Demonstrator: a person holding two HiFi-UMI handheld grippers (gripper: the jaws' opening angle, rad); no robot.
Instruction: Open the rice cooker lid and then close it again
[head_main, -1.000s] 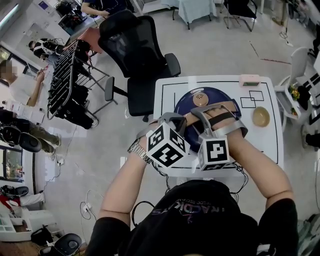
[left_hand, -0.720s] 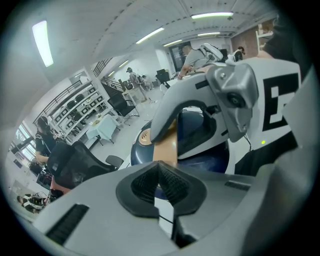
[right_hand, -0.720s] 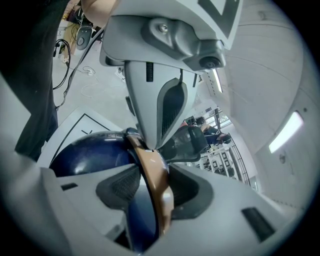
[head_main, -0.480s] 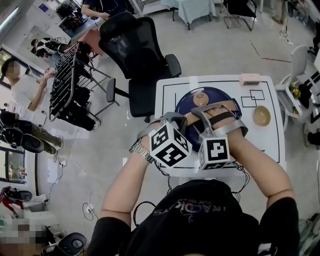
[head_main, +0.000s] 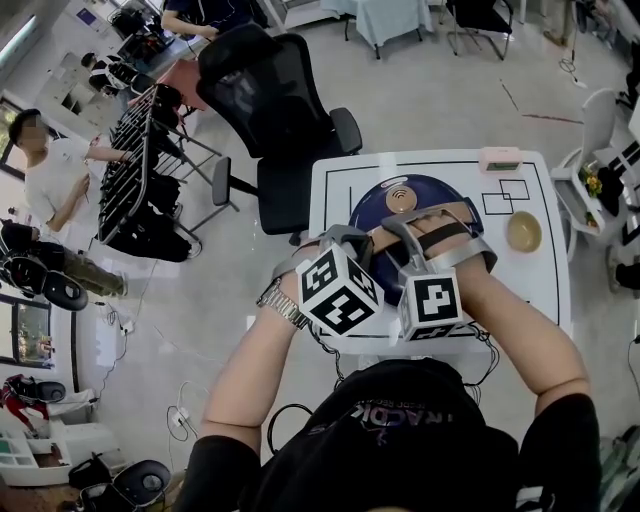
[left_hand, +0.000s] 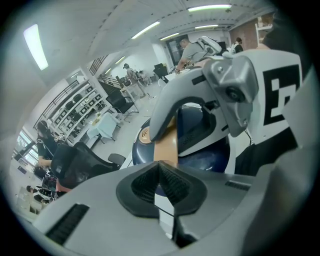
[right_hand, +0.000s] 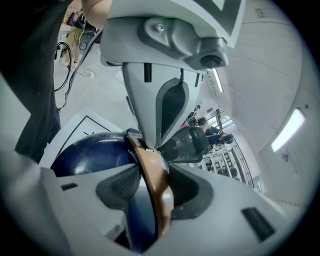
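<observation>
Bystander (head_main: 50, 180) shifted; right hand-held gripper (right_hand: 150, 195) grips handle (right_hand: 150, 167).

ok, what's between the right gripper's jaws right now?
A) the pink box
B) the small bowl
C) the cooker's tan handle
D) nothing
C: in the right gripper view the tan handle of the rice cooker runs straight between the pads of the right gripper, which are closed on it.
</observation>
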